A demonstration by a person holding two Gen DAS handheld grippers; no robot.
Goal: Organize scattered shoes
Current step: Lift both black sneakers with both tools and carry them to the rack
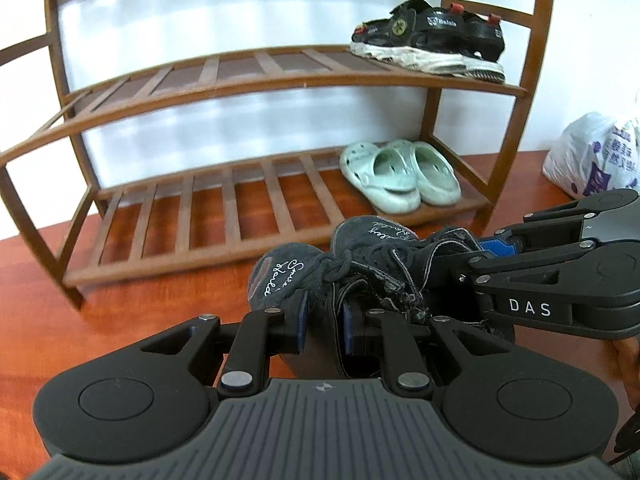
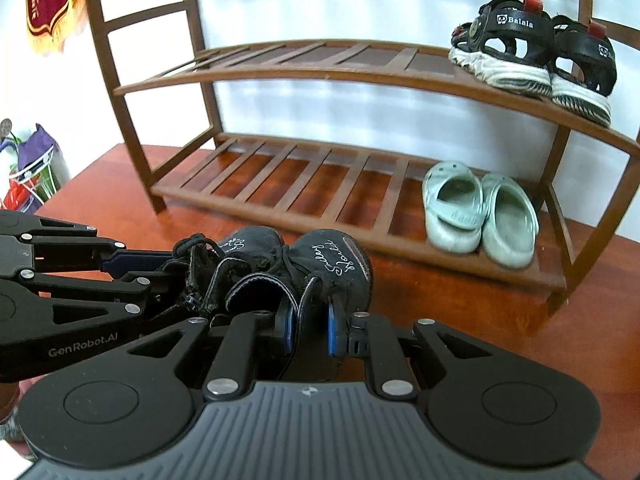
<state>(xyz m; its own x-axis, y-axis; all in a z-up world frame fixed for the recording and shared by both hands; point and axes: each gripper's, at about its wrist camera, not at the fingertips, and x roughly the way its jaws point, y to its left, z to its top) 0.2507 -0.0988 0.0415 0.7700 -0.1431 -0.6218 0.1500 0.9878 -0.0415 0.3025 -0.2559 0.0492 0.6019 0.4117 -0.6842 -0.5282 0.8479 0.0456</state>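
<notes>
— Left gripper [image 1: 322,330]?
— Angled down toward the floor, jaws nearly closed, blue pads pinching the rear collar of a black shoe [image 1: 284,276] with white script on its toe.
— Right gripper [image 2: 310,326]?
— Angled down likewise, clamped on the collar of the second black shoe [image 2: 332,264]. In the left wrist view, reaching in from the right edge, alongside the left one.
— Shoes themselves?
— Side by side, toes pointing at the wooden shoe rack [image 1: 256,80], seemingly lifted off the red-brown floor [image 1: 40,280], just in front of the bottom shelf.
— On the rack already?
— Pale green clogs [image 2: 480,208] at the right end of the bottom shelf; black sandals [image 2: 528,52] with white soles directly above on the middle shelf.
— Off to the sides?
— White plastic bag [image 1: 592,156] right of the rack; red pennant [image 2: 50,0] on the wall to its left.
</notes>
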